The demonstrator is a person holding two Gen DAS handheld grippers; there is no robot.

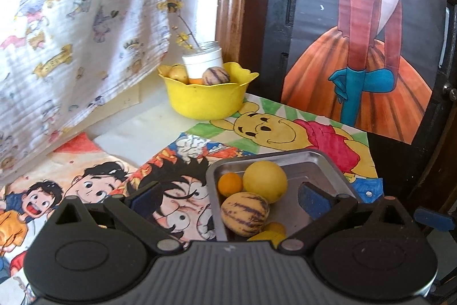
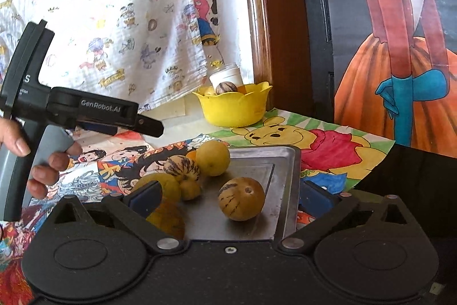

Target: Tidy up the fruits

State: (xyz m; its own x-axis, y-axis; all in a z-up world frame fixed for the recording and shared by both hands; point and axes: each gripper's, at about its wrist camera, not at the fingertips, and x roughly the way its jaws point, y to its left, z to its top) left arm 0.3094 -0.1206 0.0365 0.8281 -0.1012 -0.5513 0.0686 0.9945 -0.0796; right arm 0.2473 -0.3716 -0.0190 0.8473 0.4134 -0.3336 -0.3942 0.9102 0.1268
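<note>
A table covered with cartoon drawings (image 1: 274, 131) fills both views, with a printed cloth (image 1: 71, 28) hanging at upper left and a yellow bowl (image 1: 205, 96) of fruit at centre, near the back. In the lower middle a metal tray (image 2: 274, 159) holds a striped fruit (image 2: 241, 198) apart from a cluster of yellow ones (image 2: 212, 158). The right gripper (image 2: 228, 198) stands spread wide around that striped fruit without touching it, and the left gripper (image 1: 225, 198) is also spread, empty, over the tray's left edge.

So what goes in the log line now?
left tool: open | right tool: open, empty | striped brown fruit: on metal tray
</note>
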